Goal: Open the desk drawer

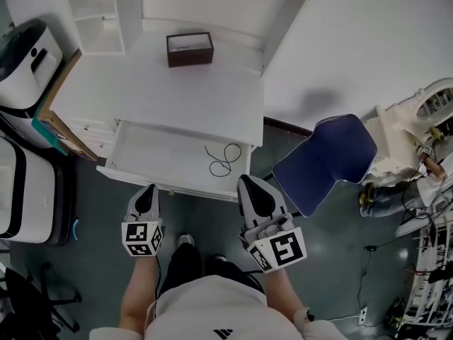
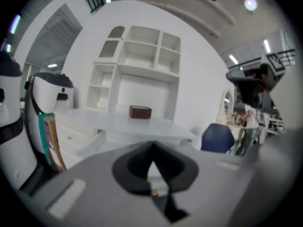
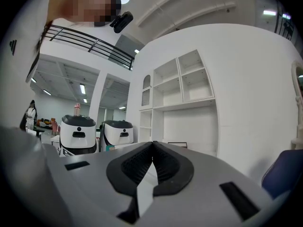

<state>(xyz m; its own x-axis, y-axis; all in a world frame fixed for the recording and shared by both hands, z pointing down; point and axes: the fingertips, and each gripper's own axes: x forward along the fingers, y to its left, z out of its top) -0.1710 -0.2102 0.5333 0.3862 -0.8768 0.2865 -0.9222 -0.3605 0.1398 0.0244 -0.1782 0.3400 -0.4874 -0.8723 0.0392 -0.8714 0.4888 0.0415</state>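
Big white counter (image 1: 177, 91) fills the top of the head view, open shelving (image 1: 106, 13) rising behind it, and here's the drawer (image 1: 156, 151): it sits pulled out from under the counter's front edge, toward the person, its white floor in plain sight. By the look of it the opening is done, or very nearly. A blue chair (image 1: 327, 154) stands off to the right, well apart from the drawer. A small dark brown box (image 1: 190, 49) rests on the counter top near the back. Now the tools: the left tool (image 1: 147, 191) hangs just in front of the drawer's front edge, jaws pressed together on nothing, and the right tool (image 1: 249, 183) sits level beside it at the drawer's right corner, jaws also together and empty. Inside the drawer lies a thin black cable (image 1: 224, 160), looped loosely at the right end. The drawer looks light and rigid, a thin-walled white panel box that should slide straight on its runners; a pull off-centre could skew it, so the middle of the front lip is the place to take it. The front face is turned away from the head view, so any handle or knob can't be seen, and how much travel remains under the counter is hidden too.
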